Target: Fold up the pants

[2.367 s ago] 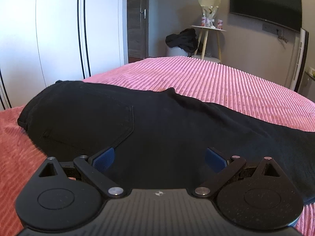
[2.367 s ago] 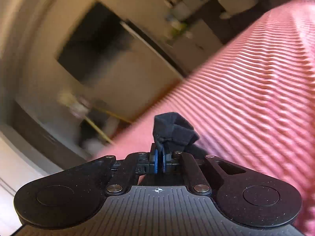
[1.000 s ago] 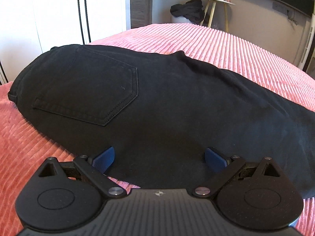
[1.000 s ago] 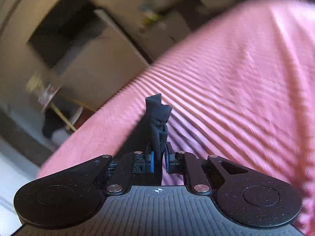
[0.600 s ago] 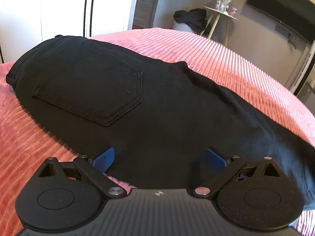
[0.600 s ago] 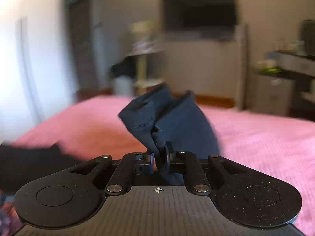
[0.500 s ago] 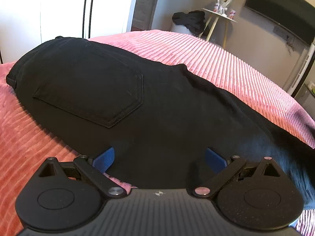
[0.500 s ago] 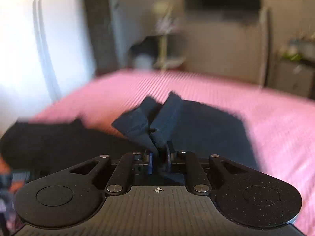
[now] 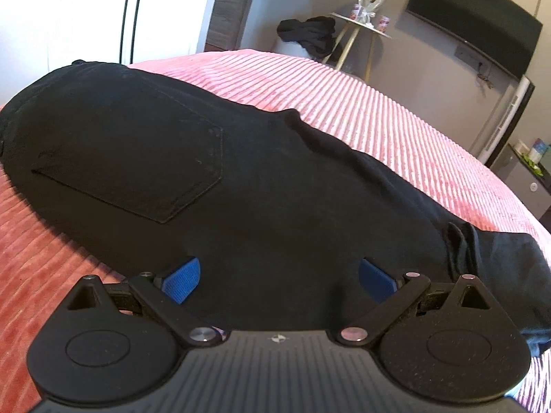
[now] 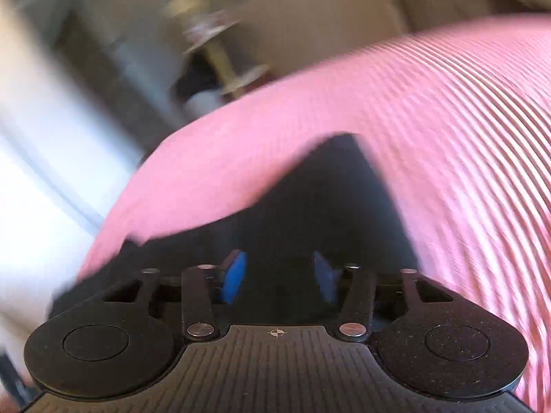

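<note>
Pants point(image 9: 261, 186), black denim, spread flat on pink ribbed bed point(image 9: 396, 117), seat side up with back pocket point(image 9: 137, 168) showing; waist off to the left, legs running right, folded-over leg end point(image 9: 499, 251) bunched at the far right

Left gripper point(image 9: 279, 275) wide open, hovering low over the near edge of the seat, pads clear of the cloth, nothing held

Right gripper point(image 10: 279, 275) blurred, jaws apart by a modest gap and just now closing, no cloth pinched between the pads; dark leg cloth lying on the bed directly below and ahead

Probably soft but weighty for cloth: thick denim, limp enough to drape, stiff enough at seams and hems to hold a crease. Not fragile, not slippery; ribbed cover likely to drag against it, so better lifted than slid

Best taken at doubled edges: hem, side seam or waistband, where layers stack thick enough for narrow pads to bite. Both layers to be pinched together, otherwise top layer likely to peel away. Flat middle of the seat a poor hold, with no edge to grip
</note>
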The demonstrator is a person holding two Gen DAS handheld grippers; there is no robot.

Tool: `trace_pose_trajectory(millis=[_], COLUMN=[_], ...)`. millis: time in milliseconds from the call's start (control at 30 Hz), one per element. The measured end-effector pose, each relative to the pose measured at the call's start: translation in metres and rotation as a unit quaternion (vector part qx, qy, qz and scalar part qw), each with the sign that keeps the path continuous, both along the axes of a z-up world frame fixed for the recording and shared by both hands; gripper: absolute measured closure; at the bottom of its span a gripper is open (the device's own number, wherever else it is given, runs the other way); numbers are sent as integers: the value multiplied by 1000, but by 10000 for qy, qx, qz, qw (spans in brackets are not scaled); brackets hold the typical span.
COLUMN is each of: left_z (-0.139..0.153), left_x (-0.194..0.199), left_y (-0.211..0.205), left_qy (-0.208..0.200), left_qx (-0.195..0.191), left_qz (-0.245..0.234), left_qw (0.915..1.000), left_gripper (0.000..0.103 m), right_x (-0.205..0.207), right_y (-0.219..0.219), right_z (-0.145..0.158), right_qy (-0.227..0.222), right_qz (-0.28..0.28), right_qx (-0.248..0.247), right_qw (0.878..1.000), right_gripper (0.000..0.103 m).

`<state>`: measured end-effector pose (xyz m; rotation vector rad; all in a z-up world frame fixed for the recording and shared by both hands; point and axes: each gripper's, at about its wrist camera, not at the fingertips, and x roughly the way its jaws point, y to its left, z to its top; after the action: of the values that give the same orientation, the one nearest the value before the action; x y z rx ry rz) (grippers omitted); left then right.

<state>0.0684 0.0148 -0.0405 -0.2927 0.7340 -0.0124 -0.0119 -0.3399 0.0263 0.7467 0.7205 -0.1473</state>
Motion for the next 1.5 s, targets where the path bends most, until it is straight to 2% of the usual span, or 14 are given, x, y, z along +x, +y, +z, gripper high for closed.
trace_pose_trajectory(millis=[67,100,233,333,467,567,633,700,767,933,1100,1167,1367,1500], left_z=[1,0,2,8,14,18,18,18,17,6,-12,-15,-42,-43], left_x=[1,2,-1,-6,-9,-2,6,18,33,69,104,113,121,129], left_y=[-1,-1,-4,-9,-25,-40,-53,-66,-80,-112,-128,-132,-142,-160], left_qy=[-24,-25,-16,-109,-170,-72,81,254,465,1103,1732,1921,2265,2378], left_qx=[-51,-54,-21,7,-4,-244,-413,-686,-1096,-1948,-2268,-2729,-3326,-2777], left_qz=[-29,-39,-75,-212,-588,-924,-1147,-1377,-1618,-1924,-2036,-2024,-1883,-1911], left_qw=[10000,10000,10000,9997,9981,9954,9925,9878,9796,9555,9365,9207,8959,9109], left_gripper=[4,4,4,4,4,4,4,4,4,4,4,6,47,94], right_x=[-5,-10,-15,-14,-2,7,6,-2,-21,-55,-86,-93,-98,-95], right_y=[-14,-20,-29,-24,-38,-52,-53,-50,-48,-48,-63,-69,-72,-71], right_z=[-28,-38,-38,-22,-13,-36,-38,-32,-26,-27,-27,-31,-44,-45], right_qy=[349,164,109,-198,-451,96,-20,-158,-370,-585,-739,-720,-760,-737], right_qz=[-169,-206,-387,-202,-418,-673,-678,-787,-1033,-1013,-1036,-1028,-997,-934], right_qx=[246,450,856,608,613,620,594,540,470,498,496,502,828,689], right_qw=[9989,9986,9955,9977,9962,9958,9959,9953,9929,9919,9906,9908,9886,9905], right_gripper=[103,103,102,77,74,103,103,102,90,89,64,62,62,62])
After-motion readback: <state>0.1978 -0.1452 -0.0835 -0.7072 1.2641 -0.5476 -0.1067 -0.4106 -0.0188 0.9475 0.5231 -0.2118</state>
